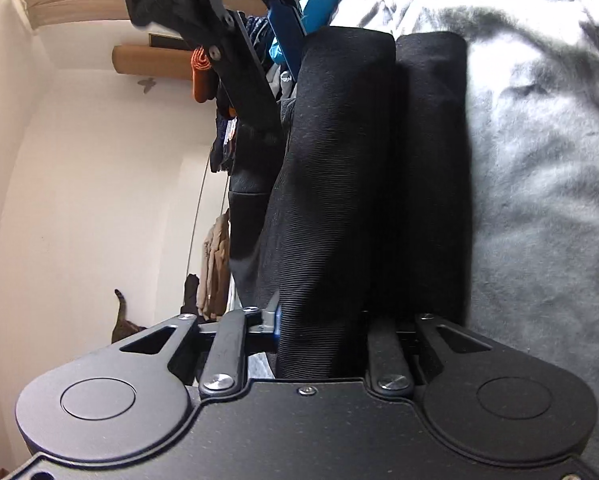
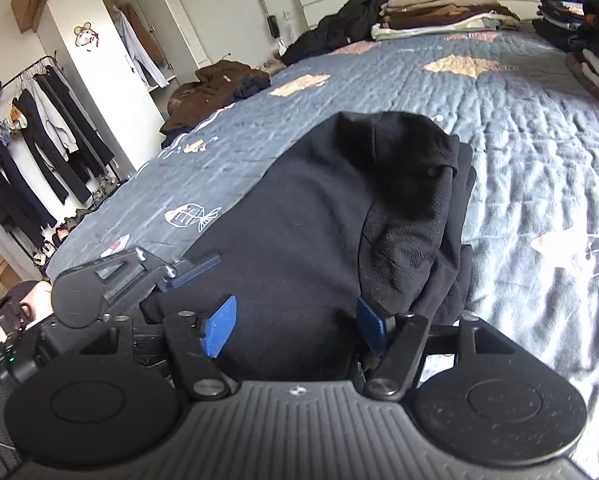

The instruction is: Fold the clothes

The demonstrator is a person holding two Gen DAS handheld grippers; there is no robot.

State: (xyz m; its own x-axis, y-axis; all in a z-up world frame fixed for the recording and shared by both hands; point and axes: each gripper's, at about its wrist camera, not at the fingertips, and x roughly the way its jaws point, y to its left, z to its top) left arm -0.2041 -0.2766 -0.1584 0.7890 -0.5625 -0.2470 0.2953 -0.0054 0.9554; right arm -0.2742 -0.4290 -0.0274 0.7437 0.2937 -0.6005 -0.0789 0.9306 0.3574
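Black garment (image 2: 319,216): folded into a thick bundle on the bed, its near end reaching right in between my right tongs; a second, fuzzier dark layer lies folded over its right half.
Right tongs (image 2: 295,322): both blue pads sit against the sides of the bundle — clamped on the fabric, one pad at each edge.
Left tongs (image 1: 383,44): fingers sleeved in ribbed black, lying almost together, with only a narrow dark slit between them; I cannot tell whether any cloth is caught there. In the right wrist view they show at the near left corner of the bundle, touching its edge.
Bed cover (image 2: 519,152): grey-blue quilt with fish and star prints, wrinkled; from the left wrist view it fills the right side, close up against the finger.
Folded stacks (image 2: 439,10): brown, beige and dark piles at the far end of the bed — another tall pile at the right edge.
Clothes rail (image 2: 31,128): dark trousers and pale tops hang left of the bed, beside a white wardrobe (image 2: 99,92).
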